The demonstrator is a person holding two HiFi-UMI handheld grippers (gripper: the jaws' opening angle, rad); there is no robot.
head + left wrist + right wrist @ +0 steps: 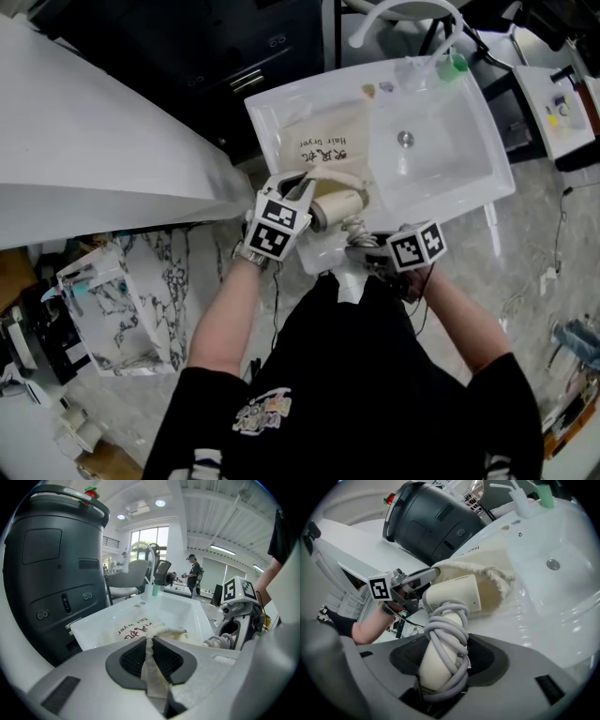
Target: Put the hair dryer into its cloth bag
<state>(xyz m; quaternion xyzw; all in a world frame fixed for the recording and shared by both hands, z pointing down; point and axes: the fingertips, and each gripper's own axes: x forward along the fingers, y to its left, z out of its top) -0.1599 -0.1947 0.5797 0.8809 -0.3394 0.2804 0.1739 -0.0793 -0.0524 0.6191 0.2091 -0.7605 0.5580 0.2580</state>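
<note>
1. The left gripper is clamping the rim of the cloth bag, with its jaws closed on a fold of the fabric. In all likelihood it is lifting that edge so that the mouth is gaping toward the other hand.
2. The right gripper is gripping the handle of the hair dryer, its jaws pressing on the handle through the grey cord that is wound around it. Holding it by the handle is leaving the barrel free to lead the way in, and the wrapped cord is not trailing.
3. The hair dryer is lying at the bag's mouth: its barrel end is sitting just under the raised rim, while the rest of the body and the whole handle are lying outside the cloth (how deep the nose is reaching, the fabric is hiding).
4. The bag itself is resting flat on the ledge of the white basin, beside the sunken bowl, which is giving it a firm surface to slide against.
5. Judging by this, the insertion is only beginning. The next push is probably calling for the rim to be held up and taut, since loose fabric or a cord loop could be catching on the edge.
</note>
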